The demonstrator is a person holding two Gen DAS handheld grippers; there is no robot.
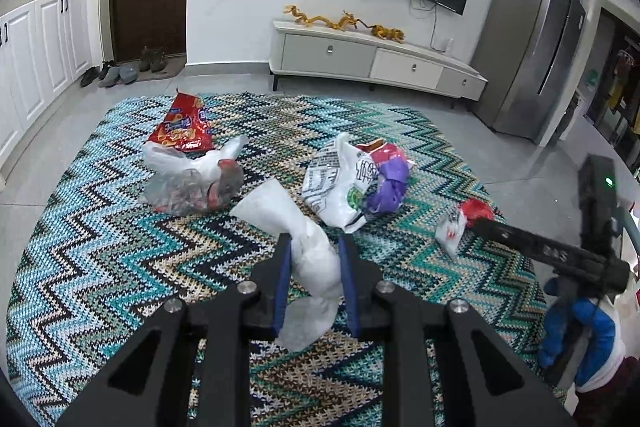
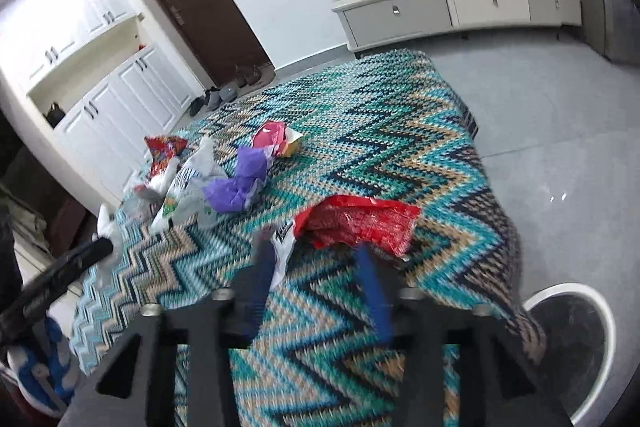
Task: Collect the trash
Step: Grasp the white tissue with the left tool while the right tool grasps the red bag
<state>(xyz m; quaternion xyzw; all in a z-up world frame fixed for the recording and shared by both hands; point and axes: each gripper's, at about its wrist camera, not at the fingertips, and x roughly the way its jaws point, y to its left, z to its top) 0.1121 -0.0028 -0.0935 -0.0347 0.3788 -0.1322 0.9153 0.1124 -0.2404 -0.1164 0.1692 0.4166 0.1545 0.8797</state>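
Black claw point(image 1: 314, 247) frames, blue finger pads point(image 1: 280, 291), silver screws.

A crumpled white plastic bag point(image 1: 312, 259) stood twisted between the left gripper point(image 1: 314, 247) fingers, pinched at its middle. Far left on the zigzag rug point(image 1: 120, 267) lay a red snack packet point(image 1: 182, 127), with a clear bag point(image 1: 192, 183) near it. A printed white bag point(image 1: 340, 183) touched purple wrapping point(image 1: 388, 187). At right, a red foil wrapper point(image 2: 360, 223) lay flat.
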